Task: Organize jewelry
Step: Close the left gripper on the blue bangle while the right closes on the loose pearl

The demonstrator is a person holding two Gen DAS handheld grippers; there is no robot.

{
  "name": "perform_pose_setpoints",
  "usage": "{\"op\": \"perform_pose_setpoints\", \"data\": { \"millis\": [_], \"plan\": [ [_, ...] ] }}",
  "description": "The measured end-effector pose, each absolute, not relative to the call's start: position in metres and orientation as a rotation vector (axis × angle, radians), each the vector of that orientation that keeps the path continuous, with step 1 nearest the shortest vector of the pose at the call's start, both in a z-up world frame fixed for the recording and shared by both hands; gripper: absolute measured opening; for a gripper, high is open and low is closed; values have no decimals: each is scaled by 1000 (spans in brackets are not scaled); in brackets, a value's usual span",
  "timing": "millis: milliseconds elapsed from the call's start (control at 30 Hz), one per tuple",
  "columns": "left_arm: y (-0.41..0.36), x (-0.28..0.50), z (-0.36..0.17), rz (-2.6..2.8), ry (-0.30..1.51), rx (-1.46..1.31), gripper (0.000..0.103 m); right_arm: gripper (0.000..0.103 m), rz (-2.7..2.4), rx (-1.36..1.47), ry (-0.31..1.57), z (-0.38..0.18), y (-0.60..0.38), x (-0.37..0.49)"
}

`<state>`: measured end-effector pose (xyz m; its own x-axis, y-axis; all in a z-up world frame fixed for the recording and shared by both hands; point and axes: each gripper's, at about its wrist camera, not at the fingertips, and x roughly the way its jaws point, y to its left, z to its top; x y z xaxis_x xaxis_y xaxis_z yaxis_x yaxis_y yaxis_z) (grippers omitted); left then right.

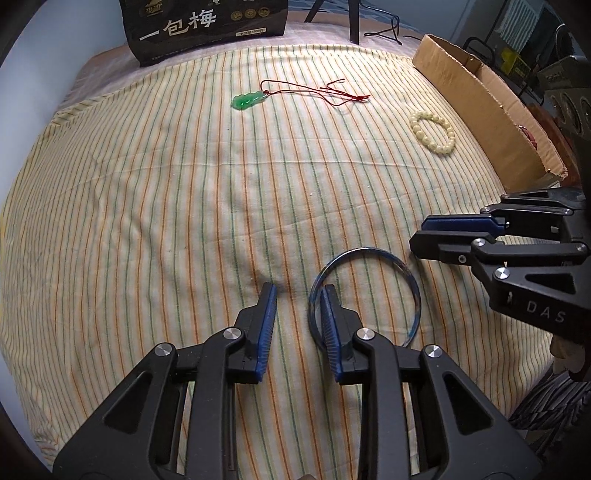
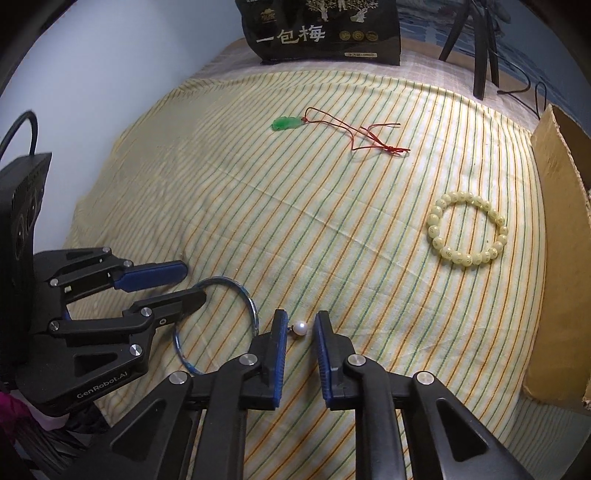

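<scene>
Covering the whole work area, a yellow striped cloth [image 1: 166, 192] lies over the bed, its far edge meeting a paler sheet where a black snack bag [image 1: 207, 26] stands upright. A cardboard box [image 1: 480, 107] runs along the cloth's right edge, and tripod legs [image 2: 480, 48] stand beyond the far right corner. The middle of the cloth, between the near pieces and the far ones, is bare fabric.

Near the front edge the left gripper [image 1: 297, 297] sits low with its jaws spread, the right-hand finger inside a thin blue bangle [image 1: 369, 254] and the other outside it, so the bangle's rim lies between the blue pads; whether either pad touches it I cannot tell. Just beside the bangle, toward the right edge, the right gripper [image 2: 301, 325] is also spread, a small pearl piece [image 2: 299, 328] lying on the cloth between its fingertips, close to the left pad.

A cream bead bracelet [image 2: 467, 232] rests near the box wall, well apart from both grippers. A green pendant [image 1: 249, 100] on a red cord [image 1: 317, 91] lies toward the far edge, near the bag. A pale wall [image 2: 92, 74] rises past the cloth's left edge
</scene>
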<state>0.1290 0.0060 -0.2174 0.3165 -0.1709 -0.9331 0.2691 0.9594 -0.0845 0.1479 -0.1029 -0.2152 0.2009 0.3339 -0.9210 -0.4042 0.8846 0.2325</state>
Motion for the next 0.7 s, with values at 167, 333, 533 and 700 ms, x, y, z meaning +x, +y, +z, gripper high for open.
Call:
{"op": "perform_pose_setpoints", "data": {
  "millis": [167, 333, 533, 700],
  "plan": [
    [0, 126, -216, -309, 1195, 125, 14, 9, 516, -72, 1260, -215, -102, 147],
    [-4, 126, -217, -309, 1187, 128, 3, 9, 514, -86, 1253, -214, -101, 144],
    [1, 127, -214, -314, 1191, 85, 2, 9, 520, -86, 1240, -209, -101, 141],
    [8, 127, -206, -298, 1179, 54, 2, 9, 525, -82, 1216, -199, -102, 137]
  ]
}}
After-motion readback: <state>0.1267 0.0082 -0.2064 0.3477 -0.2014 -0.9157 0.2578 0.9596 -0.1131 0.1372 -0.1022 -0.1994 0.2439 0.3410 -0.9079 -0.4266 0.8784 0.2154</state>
